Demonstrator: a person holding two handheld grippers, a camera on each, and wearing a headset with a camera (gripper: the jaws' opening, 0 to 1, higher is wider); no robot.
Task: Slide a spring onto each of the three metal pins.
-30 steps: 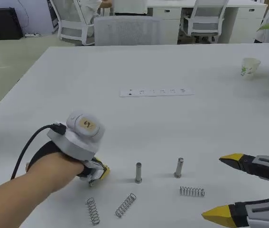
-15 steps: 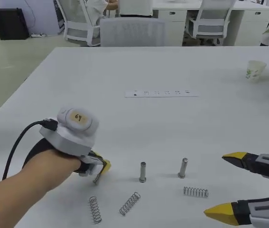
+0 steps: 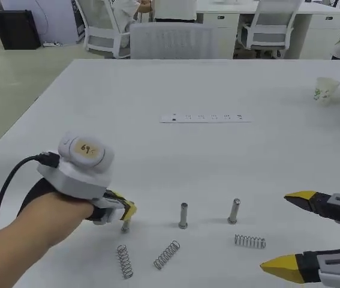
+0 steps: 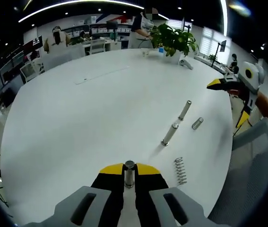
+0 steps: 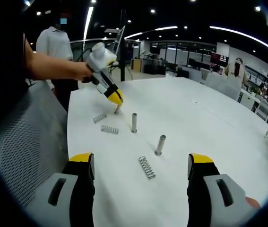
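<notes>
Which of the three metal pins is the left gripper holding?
The leftmost short silver metal pin, clamped in the left gripper's jaws; the middle pin and right pin stand free.

Round yellow sticker on the white housing of the left tool, apparently reading "69"

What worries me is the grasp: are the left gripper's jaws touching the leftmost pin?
Touching. The left gripper view shows the left gripper closed on the leftmost pin, both yellow tips against its sides.

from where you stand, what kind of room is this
Probably an open-plan office: a big white table with a power strip on it, office chairs and desks behind it, a potted plant nearby.
</notes>
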